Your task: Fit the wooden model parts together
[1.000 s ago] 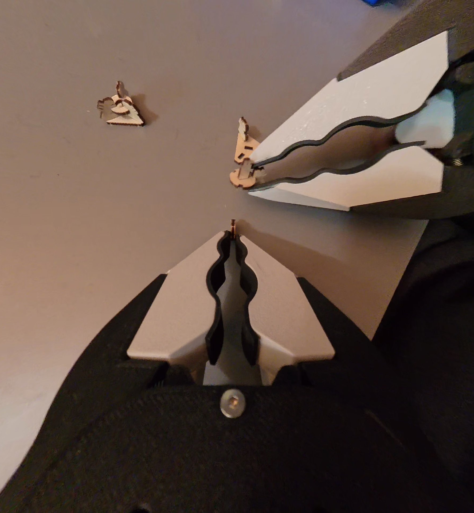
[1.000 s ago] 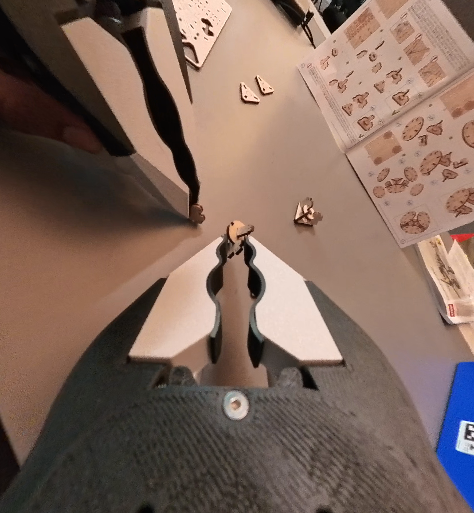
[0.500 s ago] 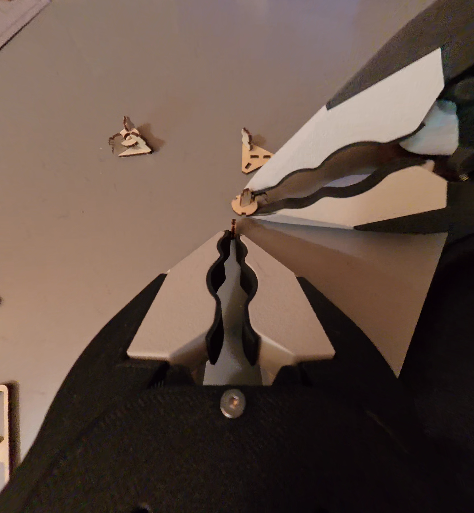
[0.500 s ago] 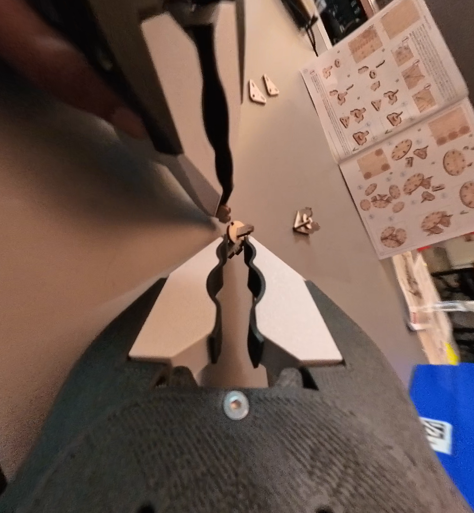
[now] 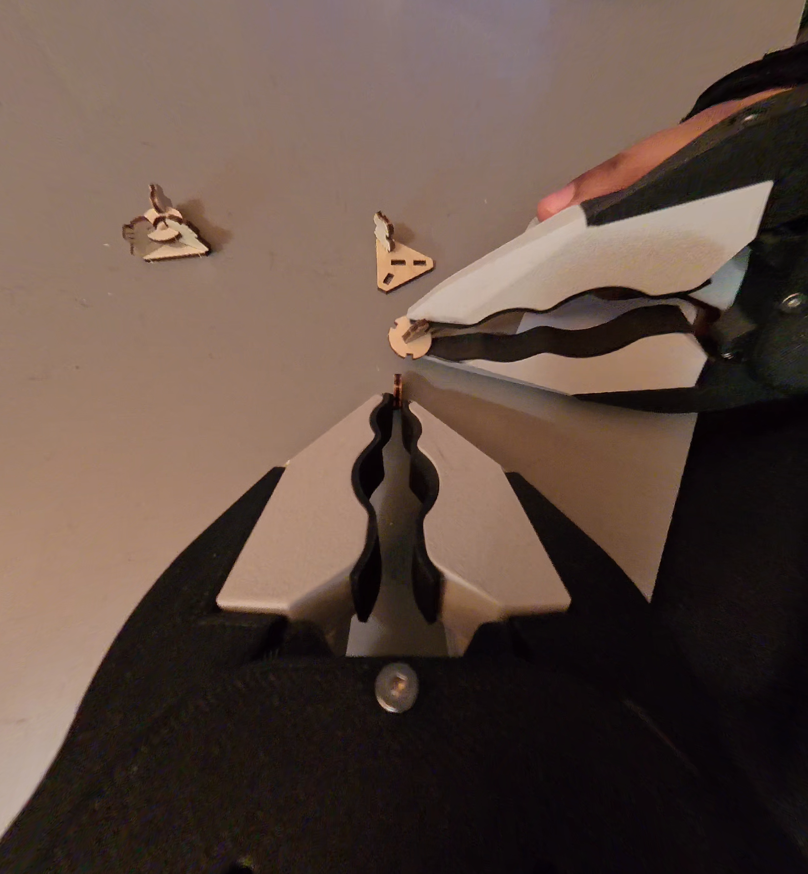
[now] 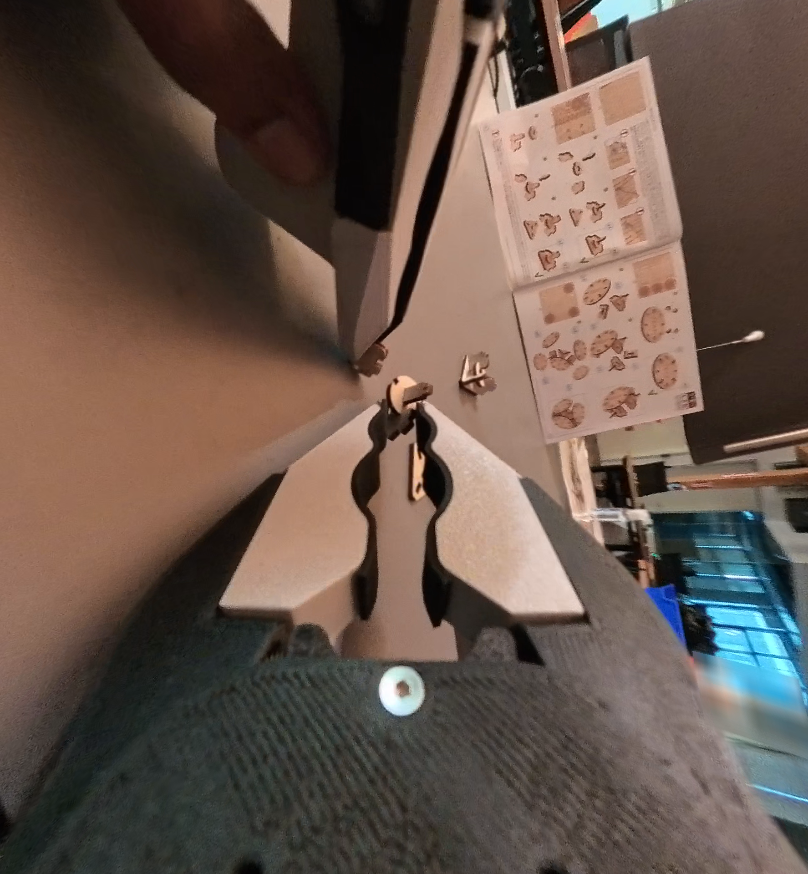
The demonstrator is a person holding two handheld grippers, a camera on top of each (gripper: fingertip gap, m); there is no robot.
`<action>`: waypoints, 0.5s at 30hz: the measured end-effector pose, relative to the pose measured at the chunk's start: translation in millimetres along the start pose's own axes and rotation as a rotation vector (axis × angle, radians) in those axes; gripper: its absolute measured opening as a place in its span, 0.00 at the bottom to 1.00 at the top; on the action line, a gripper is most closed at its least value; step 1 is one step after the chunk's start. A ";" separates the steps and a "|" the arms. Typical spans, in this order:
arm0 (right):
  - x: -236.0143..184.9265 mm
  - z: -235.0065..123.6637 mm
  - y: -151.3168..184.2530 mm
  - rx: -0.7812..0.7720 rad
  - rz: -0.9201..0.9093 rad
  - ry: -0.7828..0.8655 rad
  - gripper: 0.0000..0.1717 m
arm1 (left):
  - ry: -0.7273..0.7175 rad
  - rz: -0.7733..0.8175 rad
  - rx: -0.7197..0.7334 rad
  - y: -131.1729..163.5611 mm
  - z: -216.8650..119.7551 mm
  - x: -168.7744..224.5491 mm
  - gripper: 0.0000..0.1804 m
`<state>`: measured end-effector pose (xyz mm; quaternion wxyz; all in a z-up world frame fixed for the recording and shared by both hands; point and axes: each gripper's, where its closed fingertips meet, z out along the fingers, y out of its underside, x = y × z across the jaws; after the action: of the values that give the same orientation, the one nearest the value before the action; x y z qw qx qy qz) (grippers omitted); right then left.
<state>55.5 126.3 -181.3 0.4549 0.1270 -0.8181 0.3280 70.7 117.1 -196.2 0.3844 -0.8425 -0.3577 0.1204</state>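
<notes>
My left fingers (image 5: 396,399) are pressed together on a thin wooden piece (image 5: 396,384) seen edge-on, poking past the tips. My right fingers (image 6: 404,410) pinch a small wooden disc assembly (image 6: 403,393) — disc and tab — just beside it. Both hover over the grey bench (image 5: 250,118), near a triangular wooden piece (image 5: 399,265) and another small assembly (image 5: 163,231).

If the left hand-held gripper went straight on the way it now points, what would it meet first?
Probably the round wooden disc pinched in the right hand-held gripper, just ahead of the left hand-held gripper and its thin wooden piece; depth is unclear, so it might pass beside it.
</notes>
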 end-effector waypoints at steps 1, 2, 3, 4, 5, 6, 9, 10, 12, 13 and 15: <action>-0.7 0.8 1.2 -0.013 -0.024 0.013 0.06 | -0.013 0.015 0.001 -0.3 0.1 0.0 0.00; -1.0 1.0 1.1 -0.016 -0.042 0.024 0.06 | -0.022 0.027 -0.001 -0.1 0.2 0.2 0.00; -1.6 0.8 0.0 -0.012 -0.054 0.027 0.06 | -0.030 0.036 -0.002 -0.1 0.3 0.4 0.00; -2.2 0.2 -1.5 -0.005 -0.060 0.027 0.06 | -0.036 0.043 -0.002 -0.1 0.4 0.3 0.00; -1.7 -0.6 -3.1 0.003 -0.064 0.033 0.06 | -0.041 0.050 -0.003 -0.1 0.5 0.5 0.00; -1.3 -1.2 -4.1 0.008 -0.068 0.039 0.06 | -0.043 0.060 -0.003 -0.1 0.6 1.3 0.00; -0.6 -0.4 -2.5 -0.008 -0.087 0.053 0.06 | -0.076 0.106 -0.002 -1.3 1.4 1.9 0.00; -0.7 -0.4 -2.6 -0.010 -0.095 0.057 0.06 | -0.092 0.126 -0.002 -1.9 2.0 2.0 0.00; -0.7 -0.4 -2.8 -0.015 -0.112 0.068 0.06 | -0.133 0.168 -0.004 -2.8 3.0 1.5 0.00; -1.6 0.1 -1.9 -0.023 -0.121 0.067 0.06 | -0.152 0.186 -0.006 -3.1 3.4 0.9 0.00; -2.1 0.9 -0.9 -0.034 -0.138 0.073 0.06 | -0.177 0.216 -0.013 -2.9 4.6 0.9 0.00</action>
<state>56.6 124.9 -183.0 0.5080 0.1632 -0.7958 0.2865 67.7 121.6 -197.1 0.3309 -0.8646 -0.2981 0.2325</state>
